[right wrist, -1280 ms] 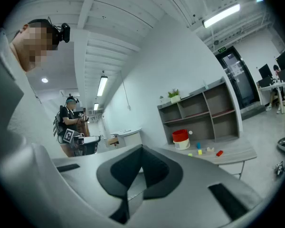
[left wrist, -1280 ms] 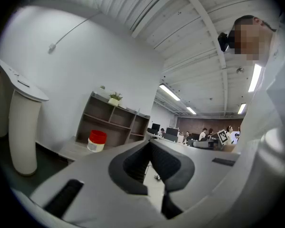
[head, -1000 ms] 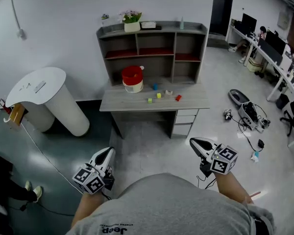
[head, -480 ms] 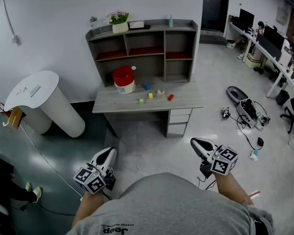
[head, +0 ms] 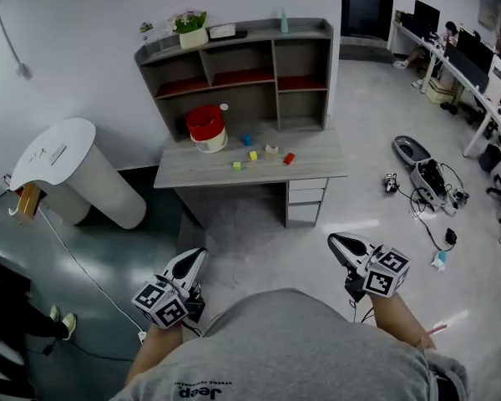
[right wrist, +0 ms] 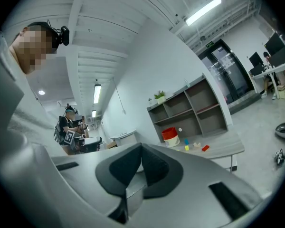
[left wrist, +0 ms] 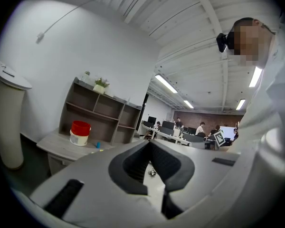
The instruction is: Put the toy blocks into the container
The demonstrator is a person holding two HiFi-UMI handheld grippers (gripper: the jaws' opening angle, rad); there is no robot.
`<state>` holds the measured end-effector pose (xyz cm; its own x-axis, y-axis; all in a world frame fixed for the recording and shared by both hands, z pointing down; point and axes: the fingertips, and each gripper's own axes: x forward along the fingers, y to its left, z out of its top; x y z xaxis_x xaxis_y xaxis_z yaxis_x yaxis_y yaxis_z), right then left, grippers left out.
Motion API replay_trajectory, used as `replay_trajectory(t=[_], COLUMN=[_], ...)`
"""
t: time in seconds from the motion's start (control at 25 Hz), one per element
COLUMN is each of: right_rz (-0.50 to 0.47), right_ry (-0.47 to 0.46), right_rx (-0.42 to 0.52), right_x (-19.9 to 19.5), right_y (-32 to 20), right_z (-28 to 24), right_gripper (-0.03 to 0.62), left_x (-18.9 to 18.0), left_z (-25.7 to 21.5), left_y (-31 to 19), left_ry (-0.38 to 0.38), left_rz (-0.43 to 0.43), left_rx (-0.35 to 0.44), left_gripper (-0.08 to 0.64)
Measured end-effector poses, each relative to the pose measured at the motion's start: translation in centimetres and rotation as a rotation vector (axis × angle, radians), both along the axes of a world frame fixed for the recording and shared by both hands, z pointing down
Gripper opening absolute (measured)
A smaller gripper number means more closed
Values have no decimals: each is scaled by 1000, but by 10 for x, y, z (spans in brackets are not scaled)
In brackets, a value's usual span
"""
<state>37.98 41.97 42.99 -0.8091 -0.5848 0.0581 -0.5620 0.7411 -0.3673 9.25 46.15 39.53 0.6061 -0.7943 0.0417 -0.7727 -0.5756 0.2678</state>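
A red container [head: 205,128] with a white base stands at the back left of a grey desk [head: 317,167], far ahead of me. Several small blocks lie loose on the desk to its right: blue [head: 246,139], yellow [head: 253,155], green [head: 236,165], cream [head: 271,149] and red [head: 289,158]. My left gripper [head: 196,257] and right gripper [head: 338,242] are held low over the floor, well short of the desk, both shut and empty. The left gripper view shows the container [left wrist: 80,132] beyond the closed jaws. The right gripper view shows the container [right wrist: 170,136] and the red block [right wrist: 205,147].
A shelf unit [head: 234,57] with a potted plant [head: 192,25] sits on the desk's back. A white round-topped stand [head: 67,153] is to the left, with a cable across the dark floor. Equipment and cables [head: 426,178] lie on the floor to the right; office desks stand beyond.
The desk and shelf have shifted left and appear slightly larger in the head view as I come closer. Both grippers keep their places in the view and stay shut.
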Motion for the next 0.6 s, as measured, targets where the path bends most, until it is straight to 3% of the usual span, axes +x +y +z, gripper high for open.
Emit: replay_trajectory(t=[0.32,0.6], right_rz=[-12,74], right_ry=[40,71], right_rx=[-19,-12], right_x=[-49,-144], right_y=[-67,-188], right_z=[15,14], right_gripper=[5,5], left_x=[-49,-135], left_z=[21,41], left_y=[-72,-208], left_ry=[22,52], left_rz=[8,121], left_rx=[-26,-35], left_gripper=[9,9])
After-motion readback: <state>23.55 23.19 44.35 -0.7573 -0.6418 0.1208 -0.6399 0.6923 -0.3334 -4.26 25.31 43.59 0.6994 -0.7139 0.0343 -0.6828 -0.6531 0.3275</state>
